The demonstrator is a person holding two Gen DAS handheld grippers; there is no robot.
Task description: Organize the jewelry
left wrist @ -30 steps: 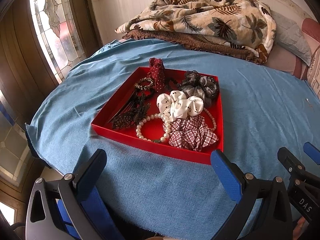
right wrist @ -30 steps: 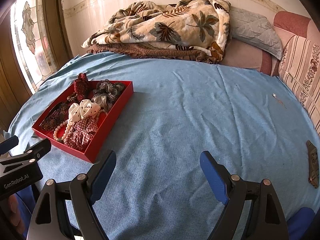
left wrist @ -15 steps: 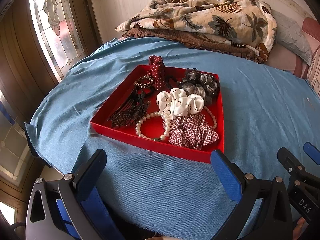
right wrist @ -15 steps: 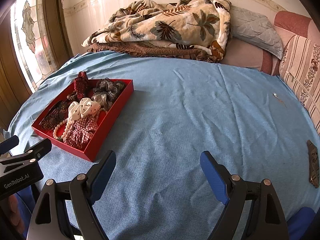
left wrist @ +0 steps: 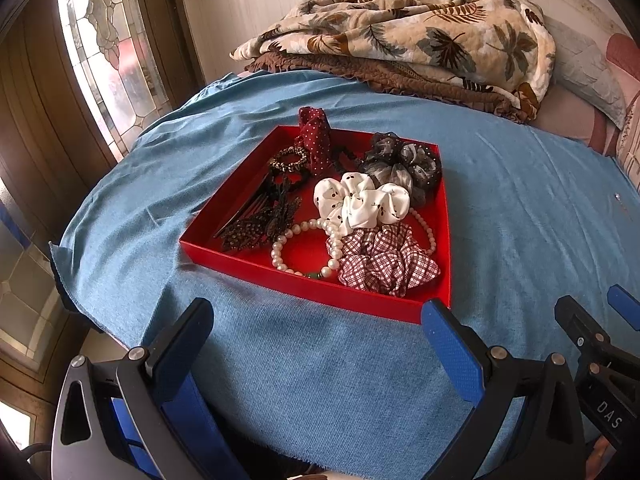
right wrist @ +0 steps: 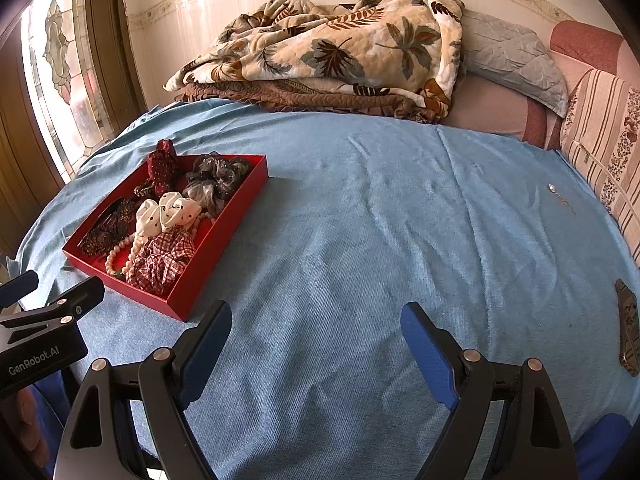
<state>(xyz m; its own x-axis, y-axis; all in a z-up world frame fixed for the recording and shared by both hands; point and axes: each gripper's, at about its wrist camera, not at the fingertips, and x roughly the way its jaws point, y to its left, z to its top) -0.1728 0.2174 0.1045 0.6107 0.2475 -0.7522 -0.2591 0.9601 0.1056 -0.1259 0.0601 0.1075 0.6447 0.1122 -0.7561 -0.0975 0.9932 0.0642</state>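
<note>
A red tray (left wrist: 320,292) sits on the blue cover (left wrist: 320,380) of a bed. From the left wrist view you can see right into it. There is a checked scrunchie (left wrist: 386,266) in the near corner, a white spotted scrunchie (left wrist: 360,204) behind it, a grey scrunchie (left wrist: 404,164) at the back, and a dark red spotted one (left wrist: 314,136) sticking up over the far rim. A pearl bracelet (left wrist: 304,248) lies beside the checked one, and dark hair clips (left wrist: 260,224) lie along the left side.

The left claw (left wrist: 318,330) hangs just in front of the tray, wide apart, with nothing in it.

The right wrist view shows things the other view does not. Far off on the right side of the cover lie a small shiny pin (right wrist: 560,198) and a long brown clip (right wrist: 628,332), well apart from the tray (right wrist: 208,272). The right claw (right wrist: 316,336) is over bare blue cover, also wide apart and holding nothing.

Both views show a leafy quilt (right wrist: 332,52) heaped at the back.
</note>
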